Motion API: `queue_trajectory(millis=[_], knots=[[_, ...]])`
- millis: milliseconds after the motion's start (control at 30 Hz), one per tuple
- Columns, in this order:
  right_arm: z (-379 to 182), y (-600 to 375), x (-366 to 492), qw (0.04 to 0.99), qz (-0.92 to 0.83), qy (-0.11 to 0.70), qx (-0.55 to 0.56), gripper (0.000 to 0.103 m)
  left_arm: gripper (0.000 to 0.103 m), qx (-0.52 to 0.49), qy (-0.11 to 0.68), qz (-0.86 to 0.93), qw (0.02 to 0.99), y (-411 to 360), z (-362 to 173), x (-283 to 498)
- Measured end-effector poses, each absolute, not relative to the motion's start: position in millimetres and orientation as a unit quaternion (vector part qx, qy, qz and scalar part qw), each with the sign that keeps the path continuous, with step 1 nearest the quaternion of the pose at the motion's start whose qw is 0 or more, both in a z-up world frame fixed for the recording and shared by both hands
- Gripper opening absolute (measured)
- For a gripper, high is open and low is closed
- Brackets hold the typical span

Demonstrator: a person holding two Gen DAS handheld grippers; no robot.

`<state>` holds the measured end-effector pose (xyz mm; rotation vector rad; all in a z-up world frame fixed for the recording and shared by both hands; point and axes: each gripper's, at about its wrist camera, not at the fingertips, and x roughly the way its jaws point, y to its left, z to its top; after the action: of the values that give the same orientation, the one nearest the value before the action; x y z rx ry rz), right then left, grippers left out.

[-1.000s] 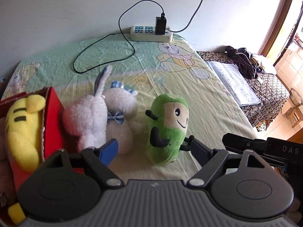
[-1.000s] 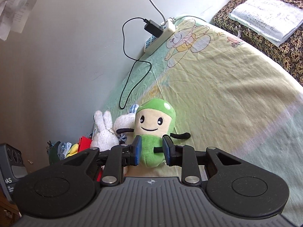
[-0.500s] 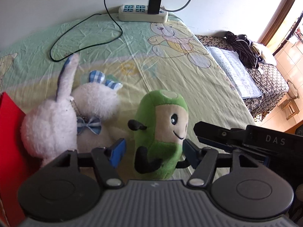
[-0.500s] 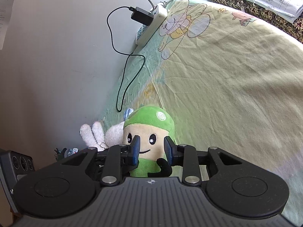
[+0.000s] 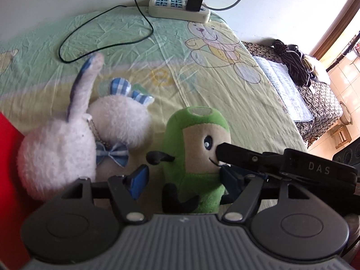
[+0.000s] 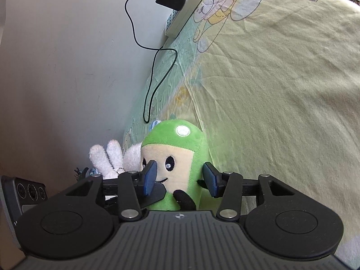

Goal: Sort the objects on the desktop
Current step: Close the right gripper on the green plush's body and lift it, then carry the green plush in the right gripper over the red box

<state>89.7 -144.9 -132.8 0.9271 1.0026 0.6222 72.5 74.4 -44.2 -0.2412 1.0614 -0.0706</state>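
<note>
A green plush toy [image 5: 195, 148] with a beige face stands upright on the bedsheet. My left gripper [image 5: 185, 180] is open, its blue-padded fingers either side of the toy's lower body. The left pad stands clear of the toy and the right pad is against its side. In the right wrist view the same green plush toy [image 6: 180, 155] sits between the fingers of my open right gripper [image 6: 180, 178], level with its face. Two white fluffy bunny plushes [image 5: 58, 153] lie just left of the green toy.
A red box edge [image 5: 9, 157] is at the far left. A white power strip [image 5: 177, 11] with a black charger and looping cable [image 5: 105, 45] lies by the wall. A low table with papers [image 5: 290, 90] and dark clothes stands to the right of the bed.
The left gripper has moved in closer on the green plush. The right gripper's fingers, nearly together before, have spread wide and now stand around the toy's face.
</note>
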Motion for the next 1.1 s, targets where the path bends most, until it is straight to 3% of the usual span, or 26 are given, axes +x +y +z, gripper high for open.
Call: queue_trajectory(millis=[167,267,1100], knots=[[-137,-139,94,0.719,0.294,0.459,0.431,0.053,0.074,-0.108,0.504,-0.034,0.856,71,-45,73],[-136,-138,94,0.715,0.302,0.462,0.429,0.051,0.067,-0.116,0.514,-0.048,0.849,69,-49,75],[-93,-154,24,0.718,0.318,0.491,0.377,0.049,0.066,-0.1,0.506,-0.068,0.854,44,-26,-5]])
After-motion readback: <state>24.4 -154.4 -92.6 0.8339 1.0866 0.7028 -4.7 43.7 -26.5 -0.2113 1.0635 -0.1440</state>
